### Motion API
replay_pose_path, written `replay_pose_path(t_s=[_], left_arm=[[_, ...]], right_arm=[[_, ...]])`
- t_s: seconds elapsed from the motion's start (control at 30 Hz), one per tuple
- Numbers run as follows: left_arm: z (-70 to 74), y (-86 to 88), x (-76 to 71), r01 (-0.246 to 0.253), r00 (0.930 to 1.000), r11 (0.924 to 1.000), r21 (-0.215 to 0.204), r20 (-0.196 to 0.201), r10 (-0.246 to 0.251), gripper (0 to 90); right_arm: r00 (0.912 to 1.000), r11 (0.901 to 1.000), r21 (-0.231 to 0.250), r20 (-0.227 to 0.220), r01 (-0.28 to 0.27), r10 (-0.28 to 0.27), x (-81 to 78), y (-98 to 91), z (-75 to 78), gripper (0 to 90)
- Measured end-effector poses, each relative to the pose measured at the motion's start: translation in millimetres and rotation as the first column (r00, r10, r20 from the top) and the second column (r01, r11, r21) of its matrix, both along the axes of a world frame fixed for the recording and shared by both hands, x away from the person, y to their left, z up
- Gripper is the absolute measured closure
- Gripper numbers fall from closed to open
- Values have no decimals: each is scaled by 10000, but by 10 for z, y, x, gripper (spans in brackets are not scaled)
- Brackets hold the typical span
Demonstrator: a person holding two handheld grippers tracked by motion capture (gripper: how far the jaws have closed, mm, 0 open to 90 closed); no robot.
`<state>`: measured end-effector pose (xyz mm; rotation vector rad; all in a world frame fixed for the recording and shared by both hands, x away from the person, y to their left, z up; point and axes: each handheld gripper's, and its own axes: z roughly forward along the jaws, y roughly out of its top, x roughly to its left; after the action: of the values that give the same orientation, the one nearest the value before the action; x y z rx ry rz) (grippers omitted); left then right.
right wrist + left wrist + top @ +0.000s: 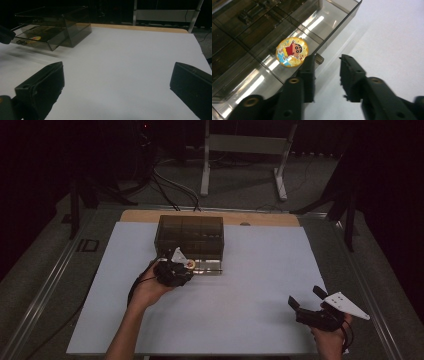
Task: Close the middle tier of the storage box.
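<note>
badge (292,52) in open drawer (332,15), drawer box (190,236) behind on table (260,285)

Black two-jaw tool (327,75), brass-coloured screws, bare forearms

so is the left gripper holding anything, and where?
Nothing is gripped. The left gripper has its jaws partly closed around the small handle on the front of the open drawer, but the pads are not pressing on it. The right gripper is open over bare table.

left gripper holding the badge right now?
No. The badge lies in the open drawer, and the left gripper has nothing between its jaws.
</note>
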<state>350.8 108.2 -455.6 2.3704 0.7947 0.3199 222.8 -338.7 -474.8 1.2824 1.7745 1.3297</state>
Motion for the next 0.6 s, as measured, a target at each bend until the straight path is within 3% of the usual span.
replay_pose_path(t_s=[0.23,0.6], left_arm=[[-101,-18,-2,-78,9999,9993,360,-83,81,900],[-207,-28,-3,-143,9993,9990,426,-331,157,900]], right_arm=[[10000,10000,11,-3,7,-7,-1,-4,0,0],[10000,10000,3,-4,-25,25,-1,4,-1,0]])
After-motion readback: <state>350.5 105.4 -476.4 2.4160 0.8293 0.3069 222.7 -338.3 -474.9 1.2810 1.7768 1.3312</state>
